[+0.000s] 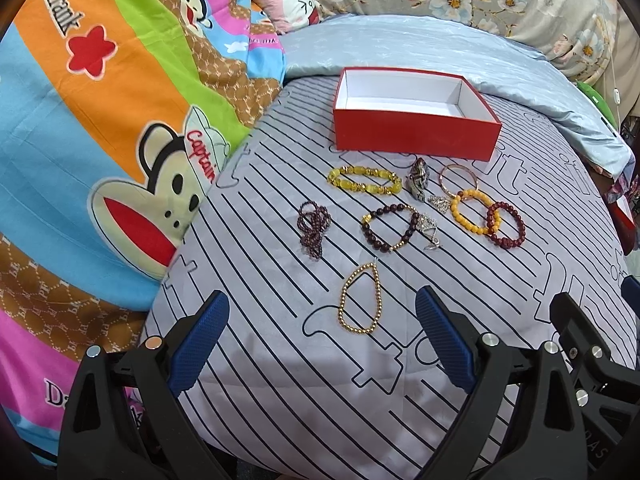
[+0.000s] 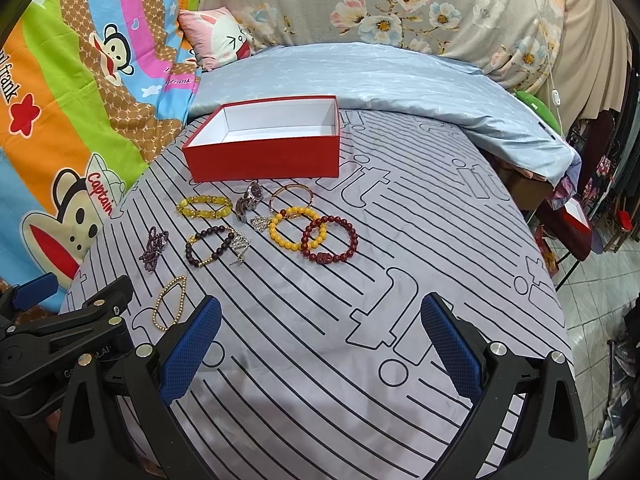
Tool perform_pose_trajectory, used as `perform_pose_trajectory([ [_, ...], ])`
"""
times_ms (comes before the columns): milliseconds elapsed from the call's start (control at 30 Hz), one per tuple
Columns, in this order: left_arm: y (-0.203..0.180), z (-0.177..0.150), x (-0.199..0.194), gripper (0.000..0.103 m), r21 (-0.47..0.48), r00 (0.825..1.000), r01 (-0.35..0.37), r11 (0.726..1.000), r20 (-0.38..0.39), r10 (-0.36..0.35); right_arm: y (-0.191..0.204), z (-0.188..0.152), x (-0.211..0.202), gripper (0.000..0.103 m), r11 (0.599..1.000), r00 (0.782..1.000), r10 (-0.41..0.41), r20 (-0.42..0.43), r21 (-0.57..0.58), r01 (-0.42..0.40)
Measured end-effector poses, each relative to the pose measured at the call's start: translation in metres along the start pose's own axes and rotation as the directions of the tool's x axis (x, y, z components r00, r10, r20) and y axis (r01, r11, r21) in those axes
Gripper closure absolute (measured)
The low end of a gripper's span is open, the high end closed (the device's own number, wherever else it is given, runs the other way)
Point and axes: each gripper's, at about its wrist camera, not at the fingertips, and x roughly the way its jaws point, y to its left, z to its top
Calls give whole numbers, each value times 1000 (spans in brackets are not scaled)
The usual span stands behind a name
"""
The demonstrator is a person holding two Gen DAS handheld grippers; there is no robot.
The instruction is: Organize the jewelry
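Left wrist view: gold bead bracelet [image 1: 359, 298] lies just ahead, between spread left tongs [image 1: 322, 312]; right tongs [image 2: 320, 322] spread, empty.

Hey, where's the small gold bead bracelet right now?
The small gold bead bracelet lies alone on the striped bedsheet, nearest both tools, just ahead of the open left tool and below the dark bead bracelet.

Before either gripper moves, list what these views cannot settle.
- Red box floor: near part hidden by its front wall, both views.
- Silver charms: too small and tangled to identify.
- Watch: dial too small to read.
- Left gripper: cut off at the right wrist view's edge.
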Motion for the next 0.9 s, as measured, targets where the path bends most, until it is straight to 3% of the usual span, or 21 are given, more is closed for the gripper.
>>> perform_pose_trajectory([
  [200,18,-5,23,13,-52,998,17,998,-61,-21,-5,-2,14,7,1000,1000,-15,-19,-1,15],
  [567,45,1,57,13,-120,995,-2,993,-100,-11,-17,-4,49,7,1000,998,11,-57,27,-10],
  [900,13,-12,76,13,-41,989,58,997,-131,-63,-17,-5,67,7,1000,997,-7,-82,18,8],
])
